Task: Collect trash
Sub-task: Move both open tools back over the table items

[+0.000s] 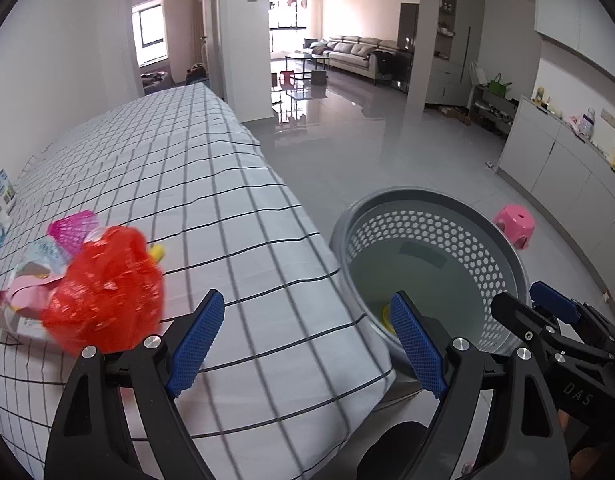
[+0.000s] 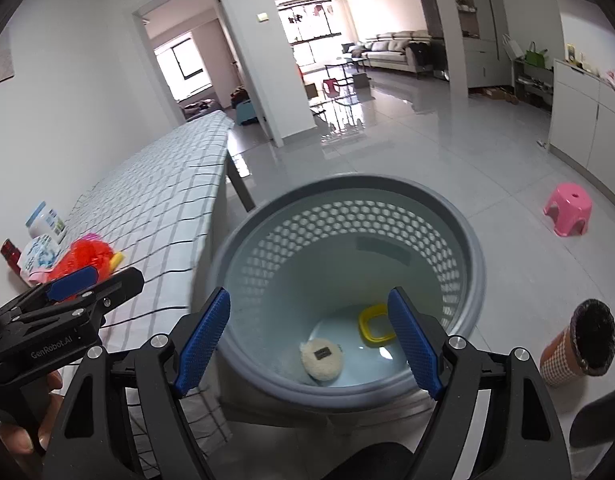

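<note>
A crumpled red plastic bag (image 1: 107,292) lies with other trash on the checked tablecloth (image 1: 211,184), left of my left gripper (image 1: 307,340), which is open and empty above the cloth. A grey perforated basket (image 2: 463,240) stands on the floor beside the table. In it lie a yellow ring (image 2: 372,323) and a round white pad (image 2: 321,360). My right gripper (image 2: 307,340) is open and empty above the basket's mouth. The red bag also shows in the right wrist view (image 2: 85,258), behind the left gripper (image 2: 75,280). The basket also shows in the left wrist view (image 1: 507,248).
A pink cup (image 1: 73,228), wrappers (image 1: 27,296) and a white container (image 2: 47,220) lie on the table by the wall. A pink stool (image 2: 569,210) and a small checked bin with a black liner (image 2: 579,348) stand on the floor. Cabinets line the right wall.
</note>
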Demonstrator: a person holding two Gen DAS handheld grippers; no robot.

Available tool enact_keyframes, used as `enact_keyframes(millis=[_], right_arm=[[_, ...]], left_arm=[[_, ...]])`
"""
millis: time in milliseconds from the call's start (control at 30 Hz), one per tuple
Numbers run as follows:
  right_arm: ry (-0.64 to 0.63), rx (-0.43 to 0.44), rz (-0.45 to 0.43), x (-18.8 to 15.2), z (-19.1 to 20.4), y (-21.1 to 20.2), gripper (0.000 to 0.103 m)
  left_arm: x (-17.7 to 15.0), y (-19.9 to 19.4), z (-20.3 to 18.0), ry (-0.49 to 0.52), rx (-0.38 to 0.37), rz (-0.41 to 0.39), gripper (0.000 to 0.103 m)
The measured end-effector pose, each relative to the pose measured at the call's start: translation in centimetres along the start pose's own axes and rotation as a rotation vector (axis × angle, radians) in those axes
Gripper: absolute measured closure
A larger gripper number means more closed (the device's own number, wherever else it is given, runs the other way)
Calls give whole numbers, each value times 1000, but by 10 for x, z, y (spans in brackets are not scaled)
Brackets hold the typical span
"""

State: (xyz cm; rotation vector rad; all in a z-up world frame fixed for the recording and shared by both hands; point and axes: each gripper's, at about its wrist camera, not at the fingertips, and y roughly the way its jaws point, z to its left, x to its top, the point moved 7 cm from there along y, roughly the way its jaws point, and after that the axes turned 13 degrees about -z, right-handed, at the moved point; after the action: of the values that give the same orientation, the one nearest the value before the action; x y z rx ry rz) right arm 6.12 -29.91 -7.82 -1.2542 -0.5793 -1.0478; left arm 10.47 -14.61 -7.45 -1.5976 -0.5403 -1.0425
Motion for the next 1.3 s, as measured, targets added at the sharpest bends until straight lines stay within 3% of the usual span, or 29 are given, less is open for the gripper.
enact_keyframes(millis=[767,1300], right_arm=[[-163,228,23,-22,164,-1,25],[-266,357,49,-33,246,2,25]], left_arm=[[-19,-81,161,-131,212,-33,20],[-53,-101,247,-186,350,-11,20]])
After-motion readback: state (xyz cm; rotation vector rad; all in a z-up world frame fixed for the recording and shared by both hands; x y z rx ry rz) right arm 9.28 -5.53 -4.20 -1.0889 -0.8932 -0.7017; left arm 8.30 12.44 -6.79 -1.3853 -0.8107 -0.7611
